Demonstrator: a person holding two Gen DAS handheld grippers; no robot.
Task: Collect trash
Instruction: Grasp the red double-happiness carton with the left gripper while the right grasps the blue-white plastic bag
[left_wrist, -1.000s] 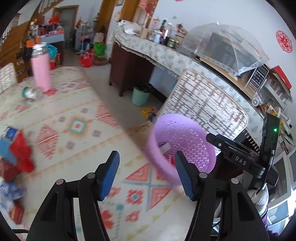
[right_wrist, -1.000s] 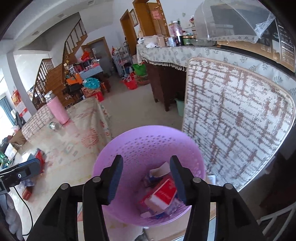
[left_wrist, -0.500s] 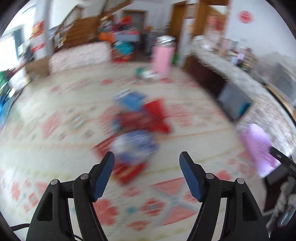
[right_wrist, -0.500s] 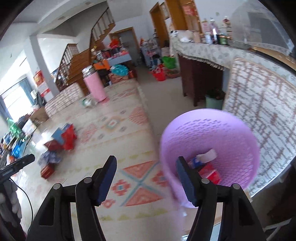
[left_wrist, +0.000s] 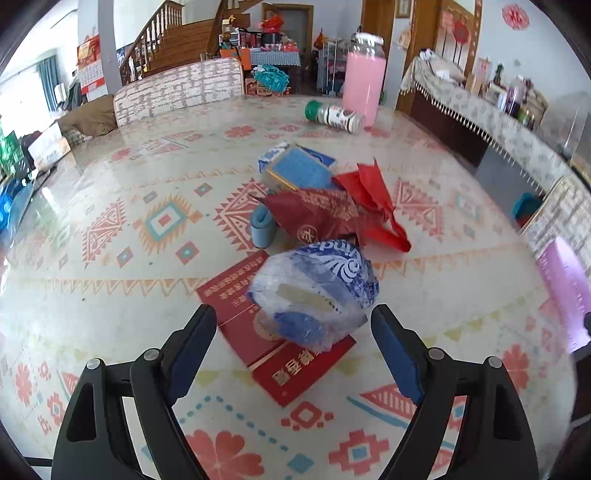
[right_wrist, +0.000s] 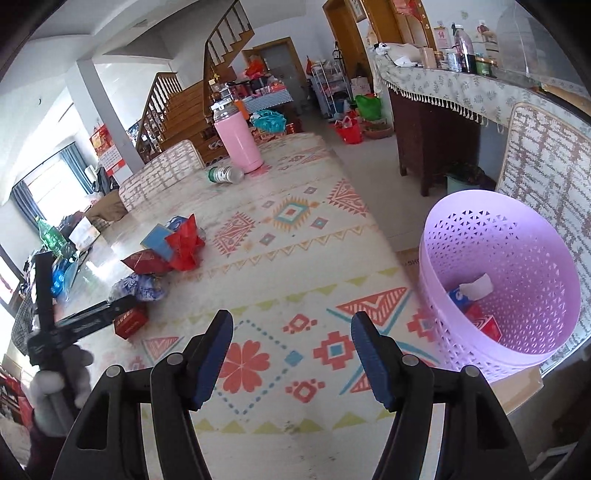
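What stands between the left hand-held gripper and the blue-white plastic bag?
Nothing visible. The left hand-held gripper is opening, empty, and the bag lies just ahead of its fingertips on a red box, with only bare table around.

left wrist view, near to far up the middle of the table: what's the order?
flat red packet → crumpled blue-and-white plastic bag → dark red wrapper → blue box → toppled green-capped bottle → pink flask

pink flask (left_wrist: 361, 81) upright at far end of patterned bench (left_wrist: 110, 258), green-capped bottle (left_wrist: 333, 116) lying on its side just beside it, woven chair back (left_wrist: 177, 88) behind bench, wooden staircase (right_wrist: 177, 107), cloth-covered sideboard (right_wrist: 443, 81) with jars, red bucket (right_wrist: 349, 131) on floor
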